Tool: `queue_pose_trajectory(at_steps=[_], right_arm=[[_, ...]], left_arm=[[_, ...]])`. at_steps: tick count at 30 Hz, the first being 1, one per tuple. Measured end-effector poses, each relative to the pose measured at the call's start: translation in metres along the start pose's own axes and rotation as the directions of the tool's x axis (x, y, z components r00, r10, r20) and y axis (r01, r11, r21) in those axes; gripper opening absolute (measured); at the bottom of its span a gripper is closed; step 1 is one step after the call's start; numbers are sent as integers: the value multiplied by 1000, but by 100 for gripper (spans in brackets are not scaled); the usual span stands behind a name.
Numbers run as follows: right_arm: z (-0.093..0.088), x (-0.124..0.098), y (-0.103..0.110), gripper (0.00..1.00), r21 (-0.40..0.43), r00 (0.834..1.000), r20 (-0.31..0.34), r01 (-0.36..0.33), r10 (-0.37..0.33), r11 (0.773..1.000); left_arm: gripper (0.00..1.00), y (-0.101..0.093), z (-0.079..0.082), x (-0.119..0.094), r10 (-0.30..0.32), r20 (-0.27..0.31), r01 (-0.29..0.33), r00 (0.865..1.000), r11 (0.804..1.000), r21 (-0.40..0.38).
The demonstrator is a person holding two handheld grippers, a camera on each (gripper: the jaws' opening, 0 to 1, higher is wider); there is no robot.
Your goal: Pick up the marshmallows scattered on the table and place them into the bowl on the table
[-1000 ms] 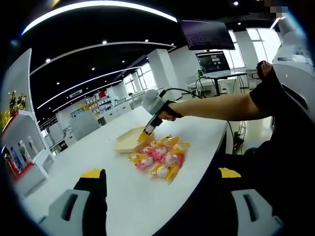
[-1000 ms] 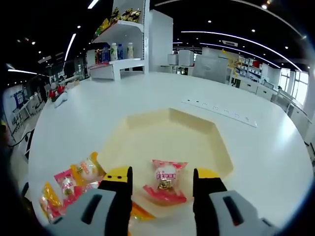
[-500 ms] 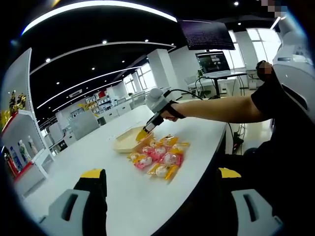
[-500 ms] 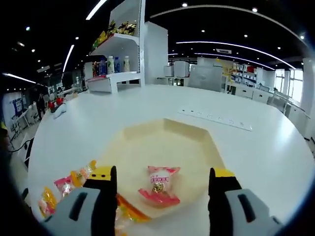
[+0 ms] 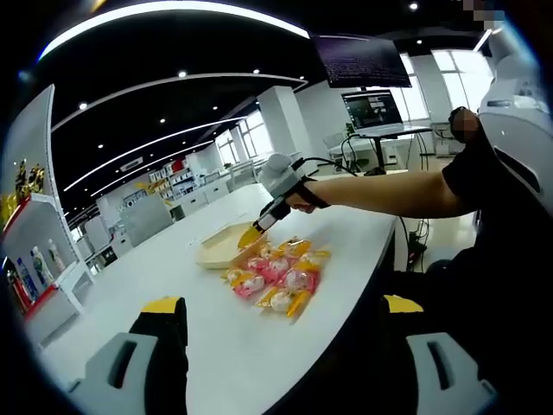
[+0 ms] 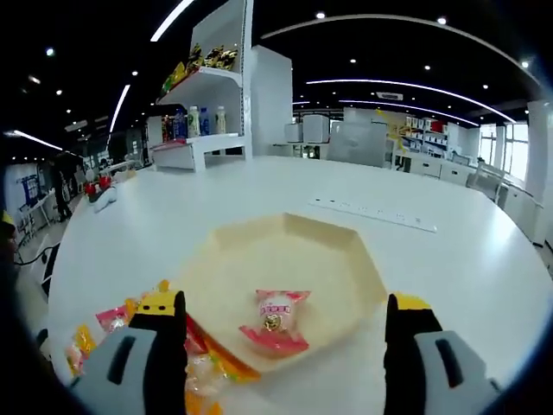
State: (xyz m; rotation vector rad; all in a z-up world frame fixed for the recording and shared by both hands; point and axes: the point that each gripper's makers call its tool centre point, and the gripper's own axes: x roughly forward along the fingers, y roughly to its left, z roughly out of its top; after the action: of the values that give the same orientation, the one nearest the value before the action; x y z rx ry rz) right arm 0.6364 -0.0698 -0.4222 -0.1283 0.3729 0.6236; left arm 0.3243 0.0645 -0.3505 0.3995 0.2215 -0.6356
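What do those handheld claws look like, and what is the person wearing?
The left claw and right claw each have black jaws with yellow tips on pale grey bodies. In the left gripper view, the right claw has a rounded grey-white body trailing a black cable. A black strap wraps the hand, and the person wears a black short sleeve.

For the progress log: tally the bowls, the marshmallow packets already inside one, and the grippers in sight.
Bowl: 1
Marshmallow packet in the bowl: 1
Grippers, left gripper and right gripper, both open: 2
Total: 4
The loose packets beside the bowl overlap too much to count.
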Motion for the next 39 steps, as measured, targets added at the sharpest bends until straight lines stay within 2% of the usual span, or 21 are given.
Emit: queue_pose_trajectory(at_steps=[9, 15, 19, 21, 24, 26, 33, 39], right_arm=[[1, -17, 3, 97, 16, 999, 40, -11, 10, 1000], [12, -33, 5, 97, 25, 996, 86, -20, 17, 999], [16, -51, 16, 97, 27, 992, 123, -32, 29, 999], [20, -52, 12, 97, 34, 989, 140, -45, 40, 998], [27, -66, 20, 97, 54, 982, 178, -79, 68, 995], [28, -75, 26, 97, 55, 979, 180, -105, 94, 993], [39, -117, 41, 97, 24, 963, 238, -133, 123, 991], [42, -151, 51, 96, 10, 950, 282, -140, 131, 990]], left_arm=[[90, -1, 1, 2, -3, 3, 3, 1000, 1000, 4], [90, -2, 2, 2, -3, 4, 3, 1000, 1000, 4], [90, -1, 3, 3, 3, 5, -3, 1000, 1000, 2], [90, -3, 5, 2, -3, 15, 2, 1000, 1000, 7], [91, -7, 11, 1, -17, 37, 17, 999, 1000, 8], [91, -8, 12, 1, -20, 37, 19, 999, 1000, 11], [91, -9, 15, 3, -20, 44, 19, 999, 999, 26], [91, -10, 19, 2, -19, 52, 17, 998, 999, 32]])
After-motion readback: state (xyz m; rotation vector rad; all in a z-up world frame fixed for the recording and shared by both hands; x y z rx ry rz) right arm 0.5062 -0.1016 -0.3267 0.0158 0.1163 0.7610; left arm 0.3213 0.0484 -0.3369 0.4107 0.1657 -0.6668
